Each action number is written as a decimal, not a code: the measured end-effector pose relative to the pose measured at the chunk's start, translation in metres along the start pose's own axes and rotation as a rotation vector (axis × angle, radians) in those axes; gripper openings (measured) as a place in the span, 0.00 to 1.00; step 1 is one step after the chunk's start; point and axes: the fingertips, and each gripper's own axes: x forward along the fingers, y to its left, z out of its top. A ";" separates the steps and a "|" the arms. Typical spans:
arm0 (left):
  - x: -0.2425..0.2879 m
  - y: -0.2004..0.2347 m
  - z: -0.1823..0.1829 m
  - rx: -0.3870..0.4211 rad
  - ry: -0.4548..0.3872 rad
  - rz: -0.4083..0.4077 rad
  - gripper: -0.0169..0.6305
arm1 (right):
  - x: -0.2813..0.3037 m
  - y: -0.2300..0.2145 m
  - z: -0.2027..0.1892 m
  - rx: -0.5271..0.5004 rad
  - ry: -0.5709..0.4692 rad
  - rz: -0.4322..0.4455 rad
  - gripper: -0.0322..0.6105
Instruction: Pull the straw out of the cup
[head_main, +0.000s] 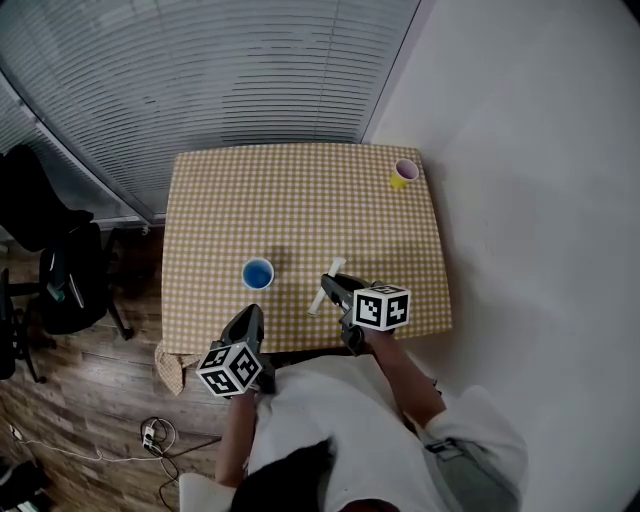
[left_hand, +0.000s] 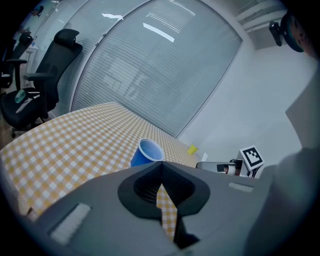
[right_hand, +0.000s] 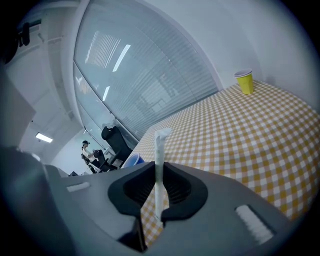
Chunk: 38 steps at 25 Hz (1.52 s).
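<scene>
Filling mid-frame in the head view, the bench (head_main: 300, 190) carries the blue cup (head_main: 258, 273) at lower centre. Below the blue cup, the left tool (head_main: 251, 313) is clenched on nothing. To the right, the right tool (head_main: 331, 281) grips the straw (head_main: 316, 303), already clear of the cup. The next move is probably lowering it onto the bench and releasing.

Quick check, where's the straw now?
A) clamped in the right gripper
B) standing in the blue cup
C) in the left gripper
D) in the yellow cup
A: the right gripper has its jaws closed on the straw, which is outside the blue cup.
</scene>
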 end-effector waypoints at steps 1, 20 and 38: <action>0.000 0.000 0.000 -0.002 0.002 0.000 0.05 | 0.001 0.000 0.000 0.009 -0.002 0.007 0.13; -0.006 0.011 -0.012 -0.036 0.030 0.042 0.05 | 0.015 -0.029 -0.010 0.114 0.002 -0.028 0.14; -0.021 0.033 -0.004 -0.059 0.002 0.110 0.05 | 0.046 -0.047 -0.024 0.281 0.064 -0.067 0.15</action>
